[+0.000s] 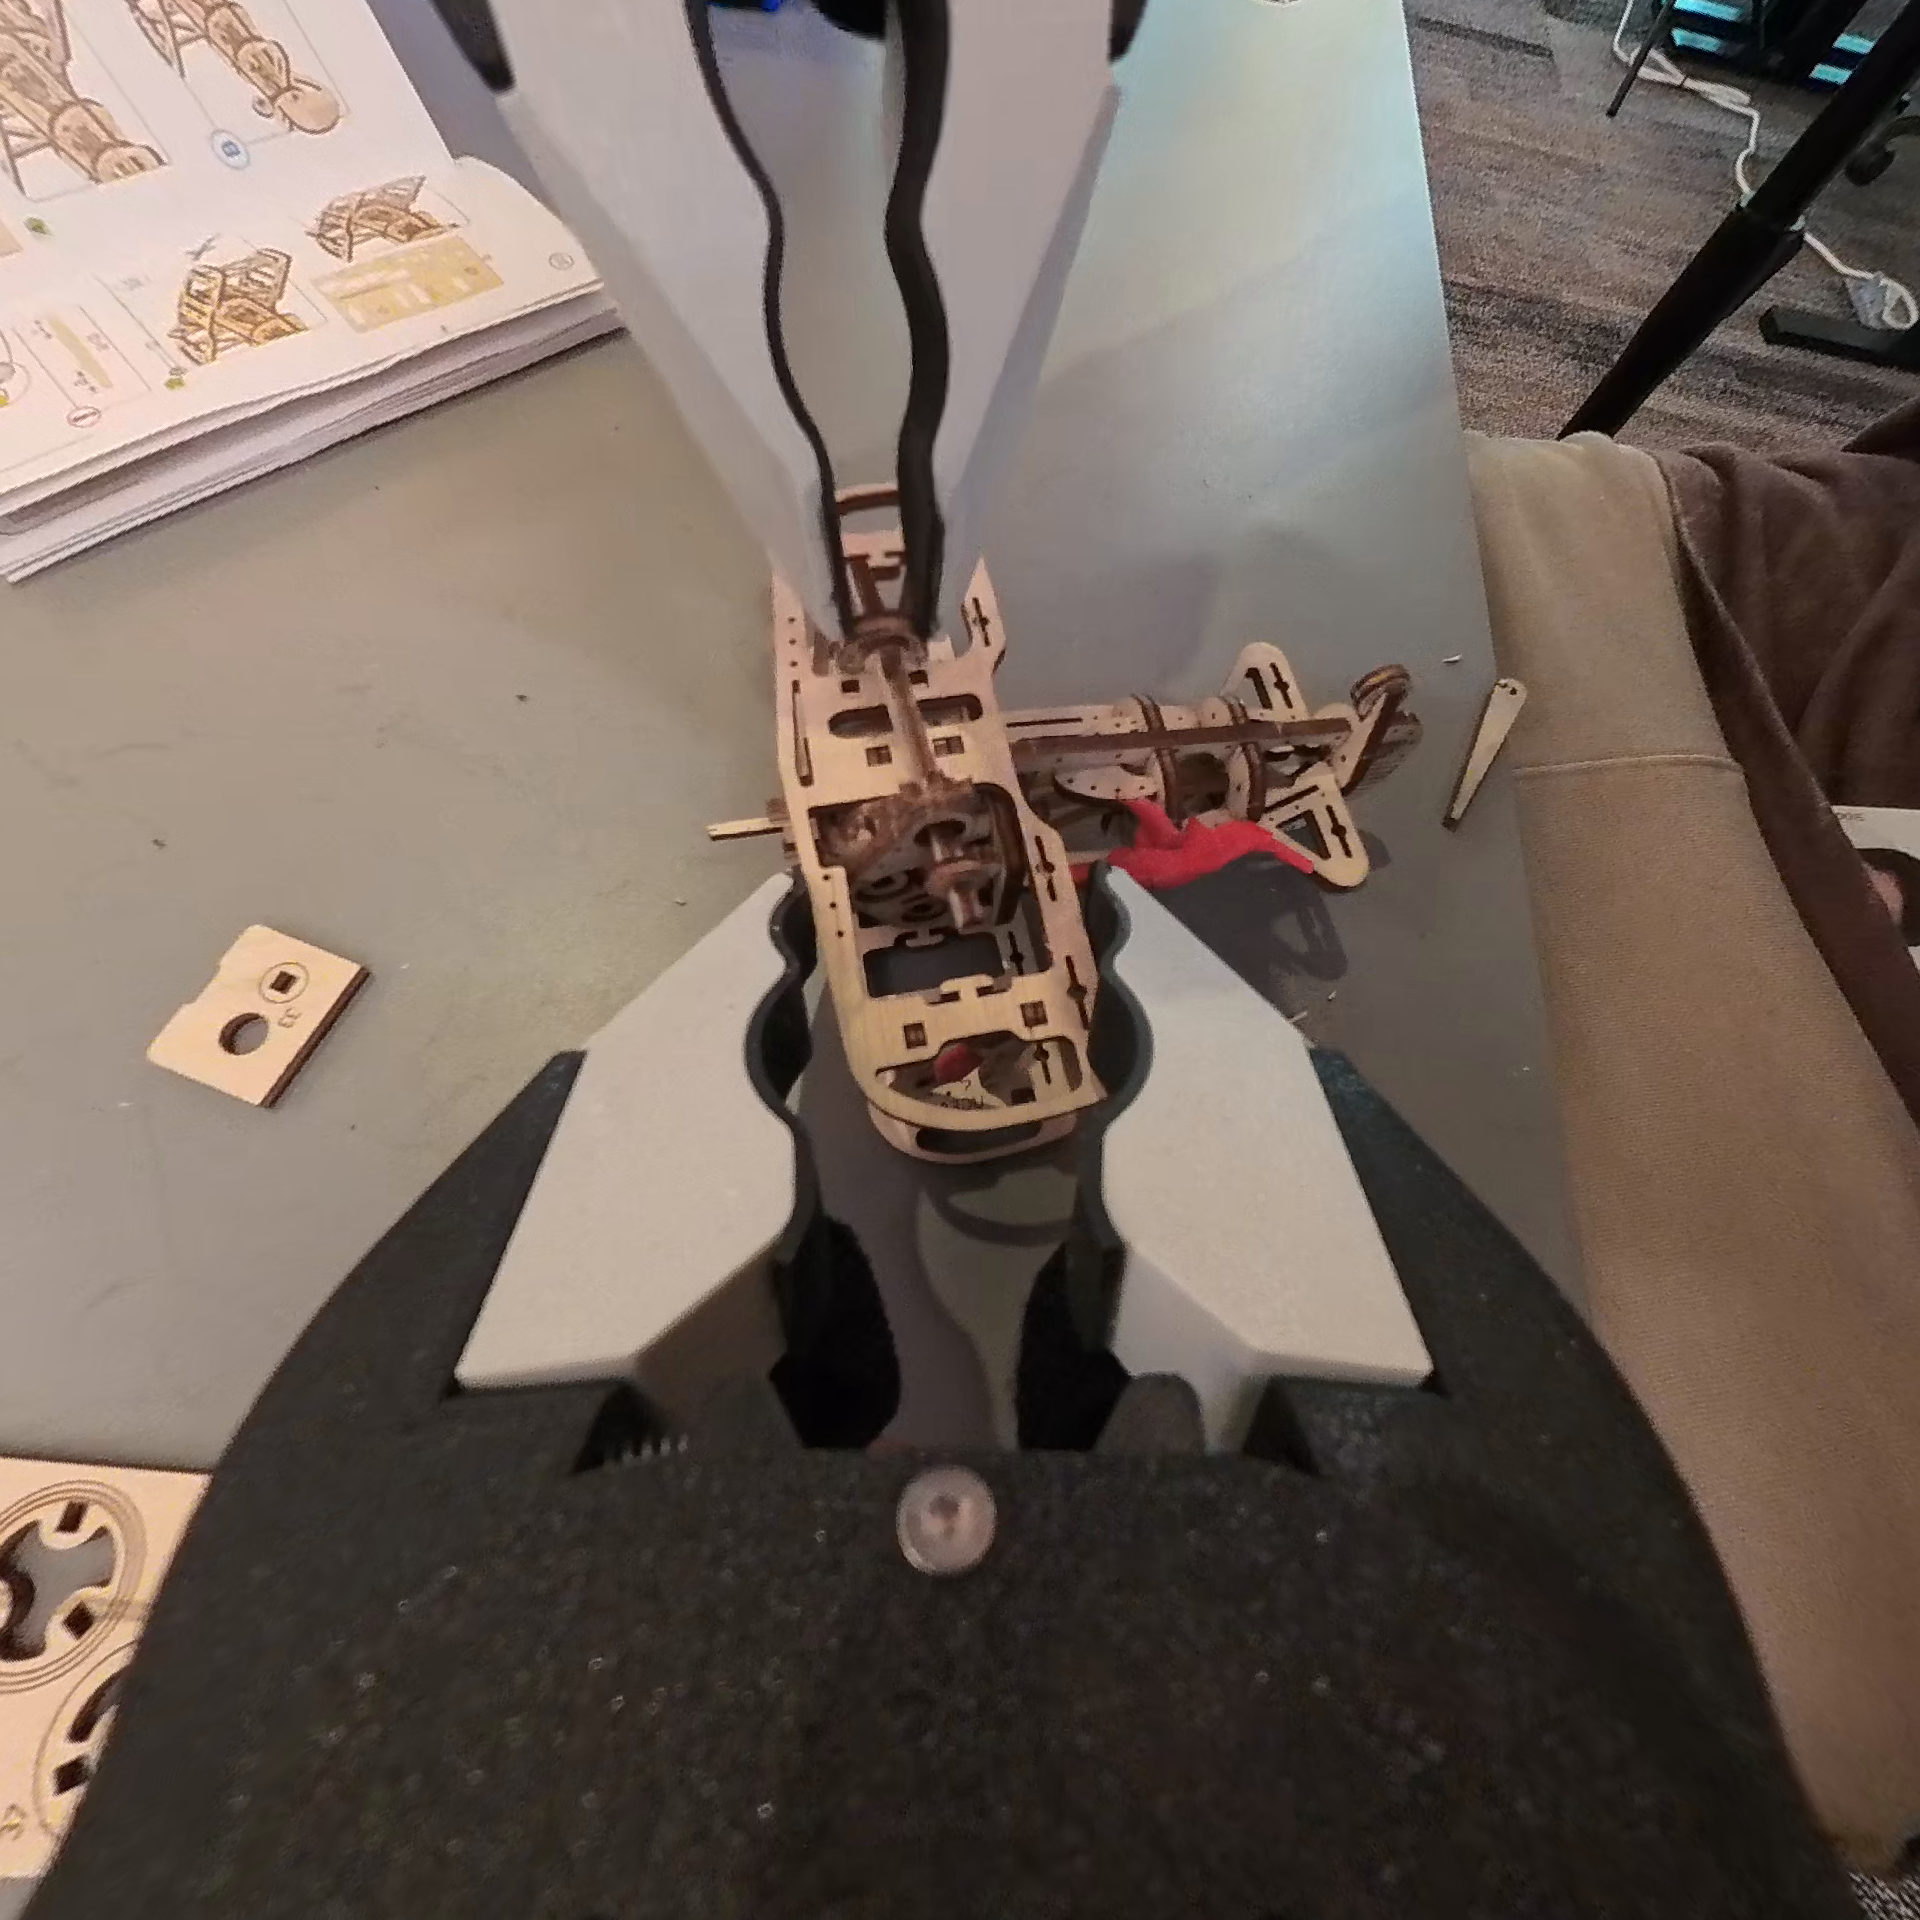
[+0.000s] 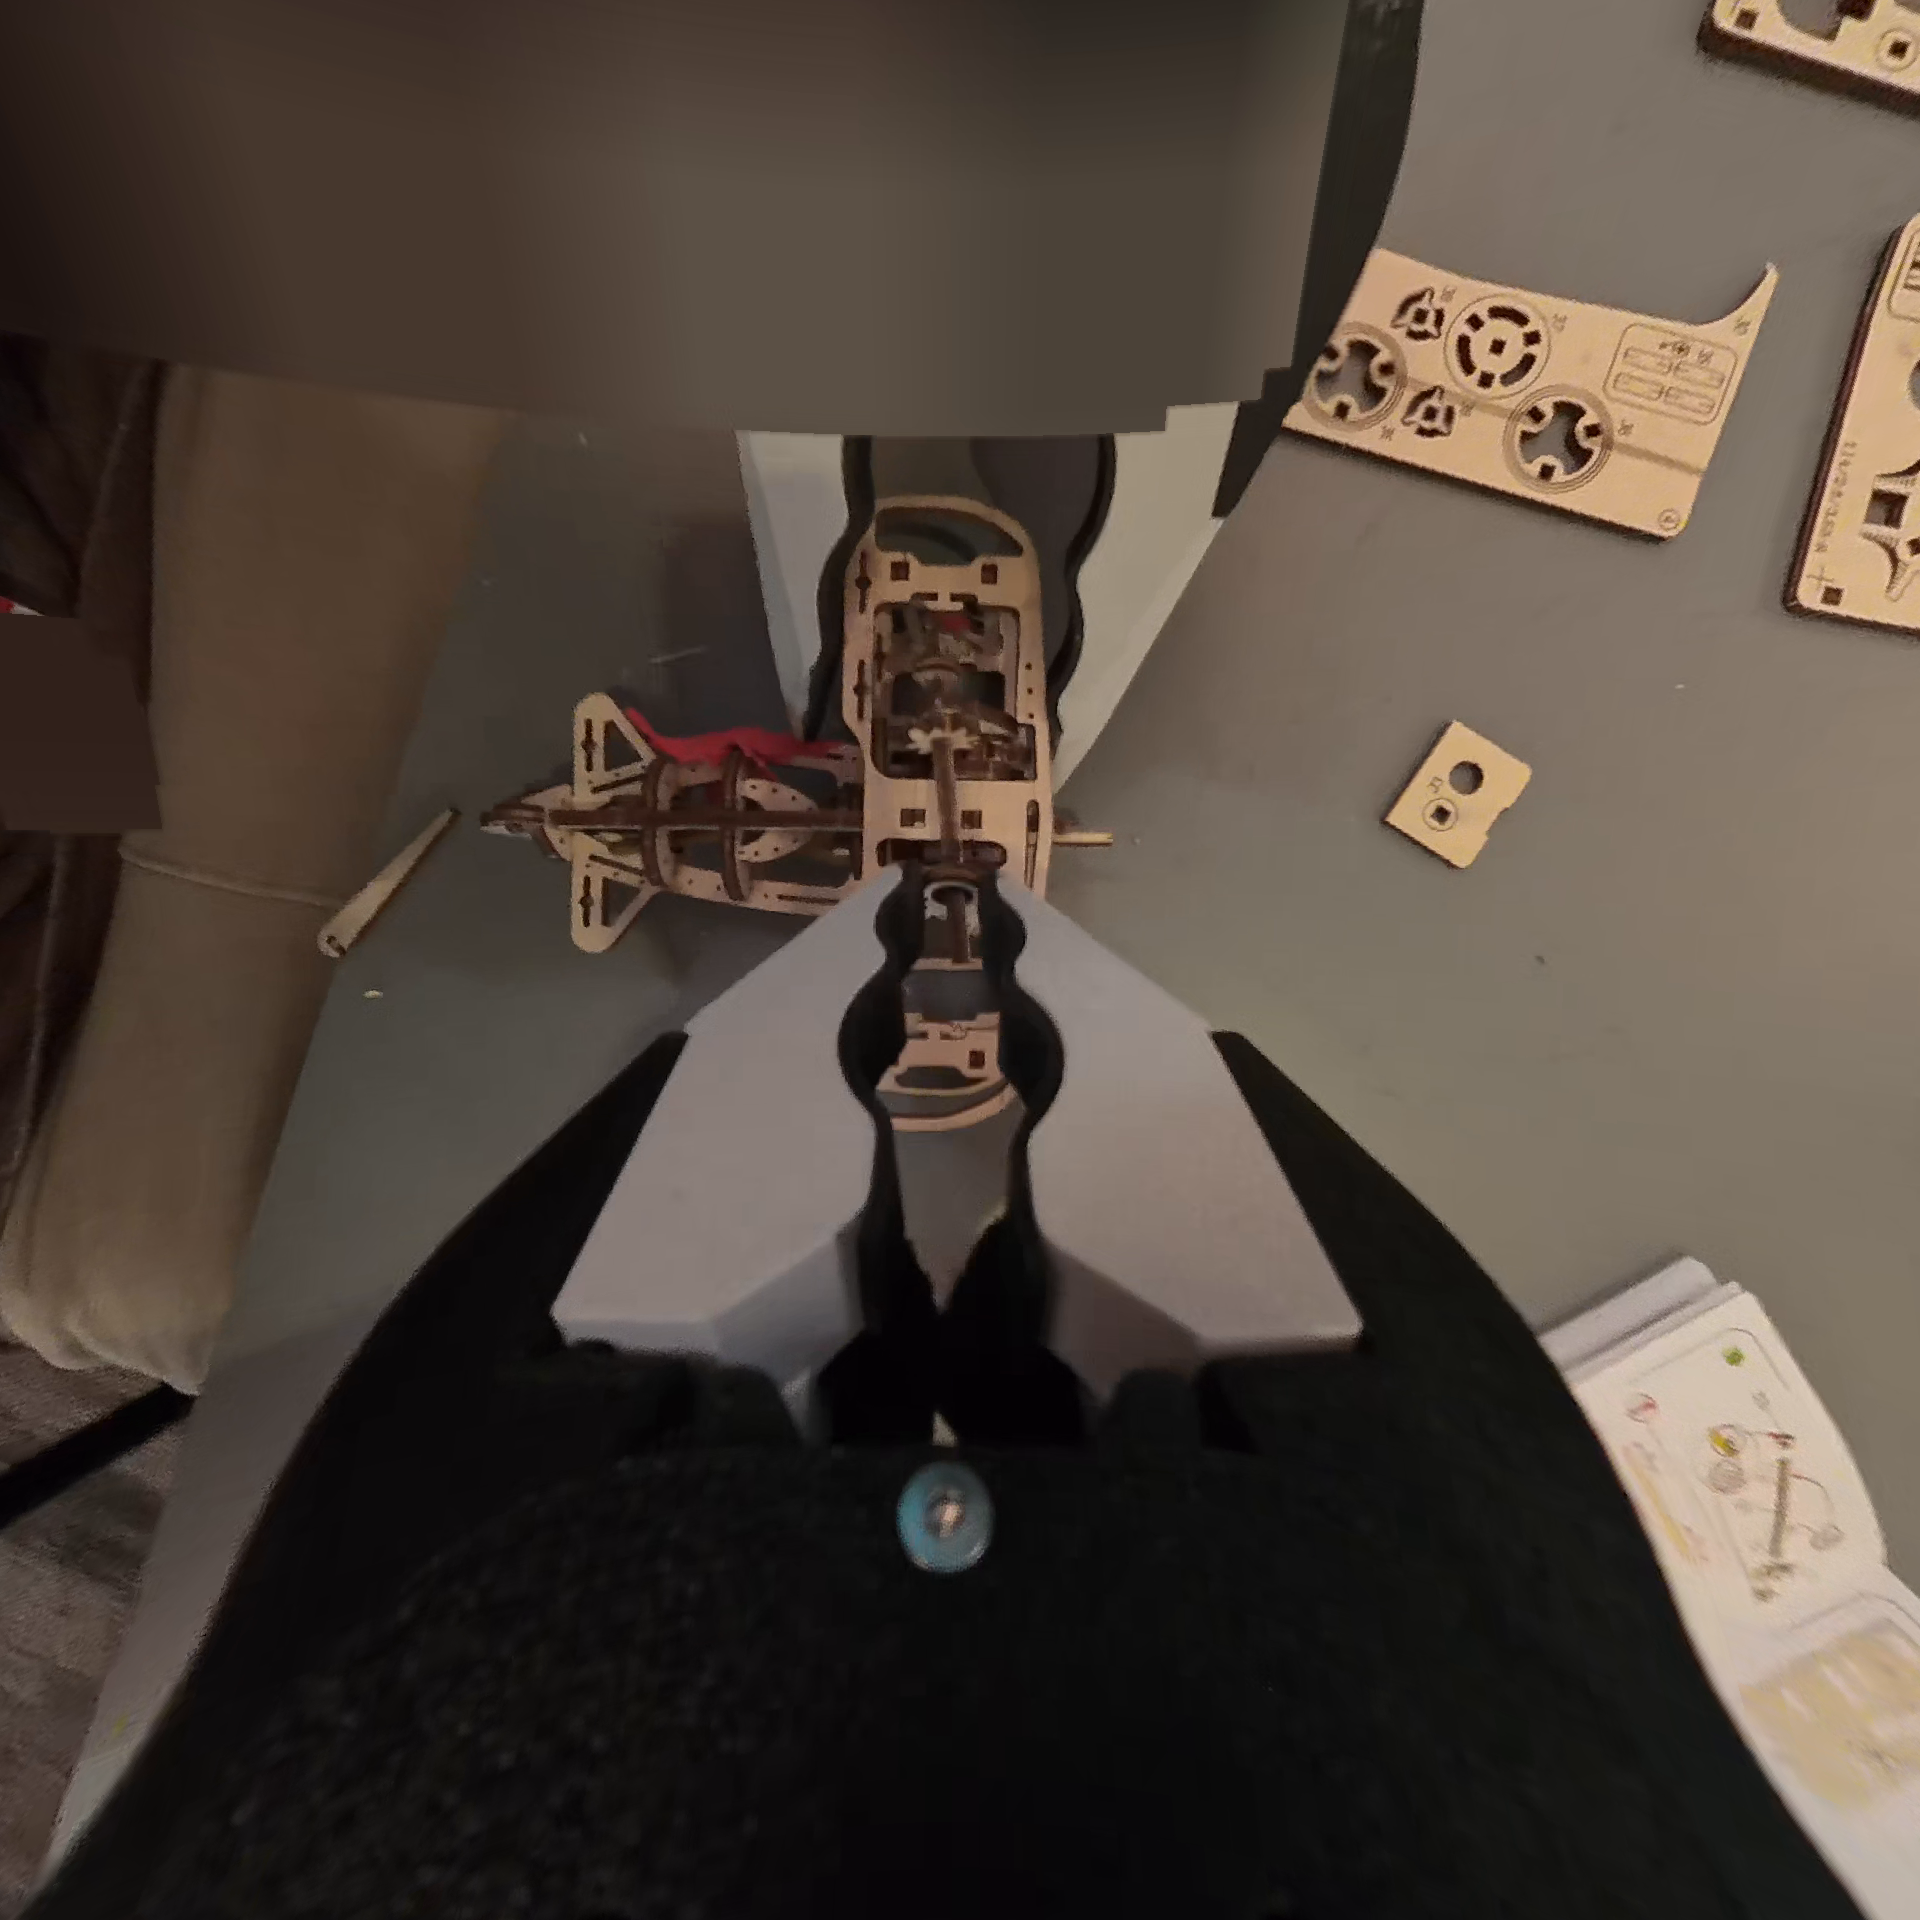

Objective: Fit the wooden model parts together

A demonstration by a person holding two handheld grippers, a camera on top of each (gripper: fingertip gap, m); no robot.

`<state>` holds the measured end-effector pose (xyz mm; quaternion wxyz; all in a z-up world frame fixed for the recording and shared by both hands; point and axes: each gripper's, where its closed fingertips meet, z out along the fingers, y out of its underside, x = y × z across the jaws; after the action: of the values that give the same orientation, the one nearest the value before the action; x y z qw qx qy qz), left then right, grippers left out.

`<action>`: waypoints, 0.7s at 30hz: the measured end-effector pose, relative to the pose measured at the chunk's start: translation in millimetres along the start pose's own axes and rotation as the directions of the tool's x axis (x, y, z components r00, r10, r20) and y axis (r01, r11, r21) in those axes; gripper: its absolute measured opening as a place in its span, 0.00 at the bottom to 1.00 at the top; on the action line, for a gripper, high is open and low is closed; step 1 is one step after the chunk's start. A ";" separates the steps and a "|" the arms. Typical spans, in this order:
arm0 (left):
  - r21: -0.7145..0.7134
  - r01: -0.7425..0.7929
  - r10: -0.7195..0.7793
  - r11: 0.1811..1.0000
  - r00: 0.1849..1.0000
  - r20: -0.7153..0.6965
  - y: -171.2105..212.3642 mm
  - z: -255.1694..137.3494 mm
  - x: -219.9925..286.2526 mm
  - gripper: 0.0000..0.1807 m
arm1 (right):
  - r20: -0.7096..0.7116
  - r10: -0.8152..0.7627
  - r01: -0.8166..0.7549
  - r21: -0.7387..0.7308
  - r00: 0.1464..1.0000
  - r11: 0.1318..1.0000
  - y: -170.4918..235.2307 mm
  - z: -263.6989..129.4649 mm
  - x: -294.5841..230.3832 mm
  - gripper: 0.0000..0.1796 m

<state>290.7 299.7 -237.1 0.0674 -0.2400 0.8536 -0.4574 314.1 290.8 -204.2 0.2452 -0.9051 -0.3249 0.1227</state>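
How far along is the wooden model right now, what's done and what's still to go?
Done: a gear frame and a tail section already look built, lying on the table. In hand: the left claw straddles the frame's near end; the right claw pinches its shaft. Left: a loose square plate, a tapered strip and part sheets remain unused.

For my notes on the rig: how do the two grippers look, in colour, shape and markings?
Both look alike. The left gripper and the right gripper each have two pale grey, wedge-shaped fingers lined with wavy black pads, set in a black, grainy body with one round silver screw in the middle. No cables or markings show on them.
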 end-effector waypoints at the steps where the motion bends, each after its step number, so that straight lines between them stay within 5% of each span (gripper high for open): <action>1: 0.000 0.000 0.000 1.000 1.000 0.000 0.0 0.0 -0.1 0.27 | 0.010 0.021 -0.021 0.014 1.000 1.000 0.4 0.9 0.7 0.05; 12: 0.000 -0.003 0.003 1.000 1.000 -0.005 0.0 -0.1 0.8 0.27 | -0.031 0.065 -0.058 0.174 0.997 0.983 -5.3 -4.5 1.2 0.04; 16: -0.001 -0.001 0.001 1.000 1.000 -0.008 0.0 -0.1 1.0 0.27 | 0.044 0.179 -0.183 0.367 0.983 0.912 -12.7 -10.5 0.1 0.04; 21: -0.001 0.000 0.000 1.000 1.000 -0.011 0.1 0.0 1.2 0.27 | 0.062 0.258 -0.260 0.421 0.964 0.869 -3.2 -1.2 0.4 0.04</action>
<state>289.5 299.1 -237.0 0.0626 -0.2374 0.8543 -0.4582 313.2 292.8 -201.5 0.4174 -0.8648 -0.1664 0.2242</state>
